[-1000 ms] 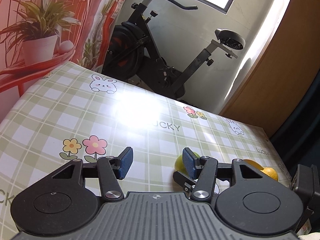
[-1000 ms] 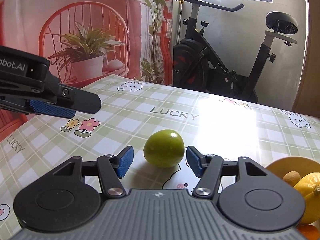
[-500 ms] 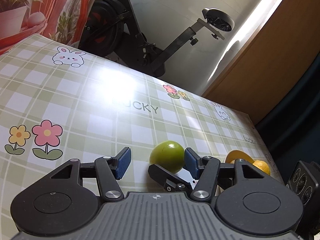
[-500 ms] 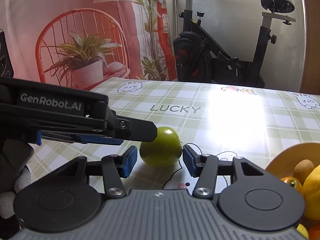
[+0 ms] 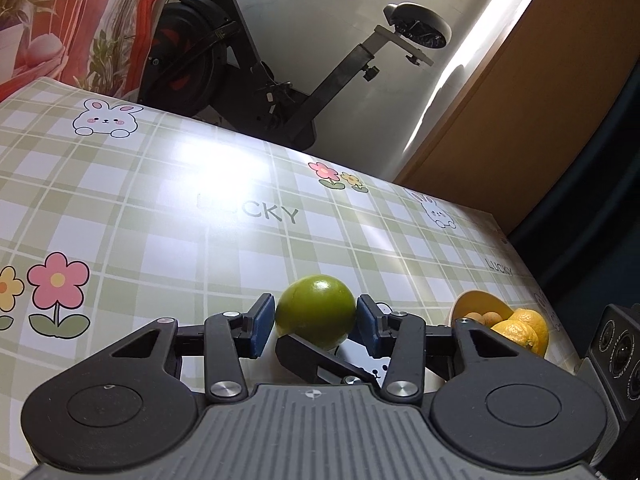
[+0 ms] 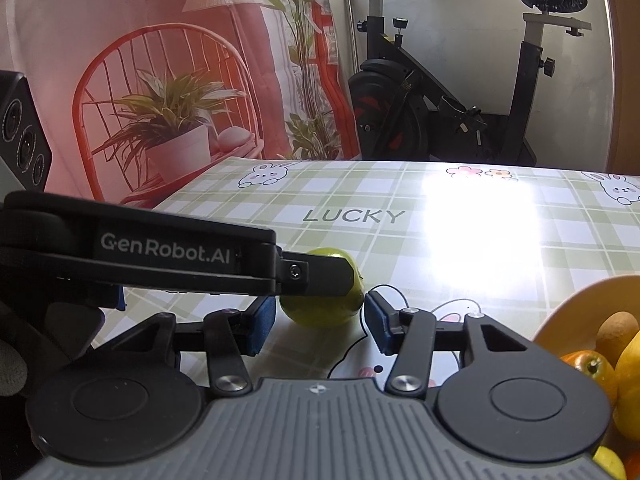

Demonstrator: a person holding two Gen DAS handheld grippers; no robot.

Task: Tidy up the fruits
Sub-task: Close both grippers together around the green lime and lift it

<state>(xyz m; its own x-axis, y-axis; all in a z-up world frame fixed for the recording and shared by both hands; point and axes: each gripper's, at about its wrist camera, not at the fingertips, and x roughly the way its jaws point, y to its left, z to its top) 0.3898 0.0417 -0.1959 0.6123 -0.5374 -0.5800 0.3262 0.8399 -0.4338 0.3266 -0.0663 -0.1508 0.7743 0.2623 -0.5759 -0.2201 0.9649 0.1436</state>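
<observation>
A green round fruit [image 5: 316, 308] rests on the checked tablecloth, and both grippers bracket it crosswise. In the left wrist view my left gripper [image 5: 316, 320] has its blue pads pressed against the fruit's two sides. In the right wrist view the fruit [image 6: 320, 314] fills the gap of my right gripper [image 6: 320, 320]; whether those pads touch it is unclear. The left gripper's near finger [image 6: 312, 276] crosses over the fruit's top. One right finger [image 5: 312, 360] hides the fruit's lower front.
A yellow bowl [image 5: 476, 296] [image 6: 580, 296] holding oranges [image 5: 516, 328], a lemon and small brown fruits stands right of the green fruit, near the table's right edge. An exercise bike [image 6: 440, 92] stands beyond the far edge. A gloved hand [image 6: 12, 364] holds the left gripper.
My left gripper swung right and down over the fruit, and its pads closed onto it. The right gripper narrowed around the fruit and moved slightly closer. The fruit stayed in place.
</observation>
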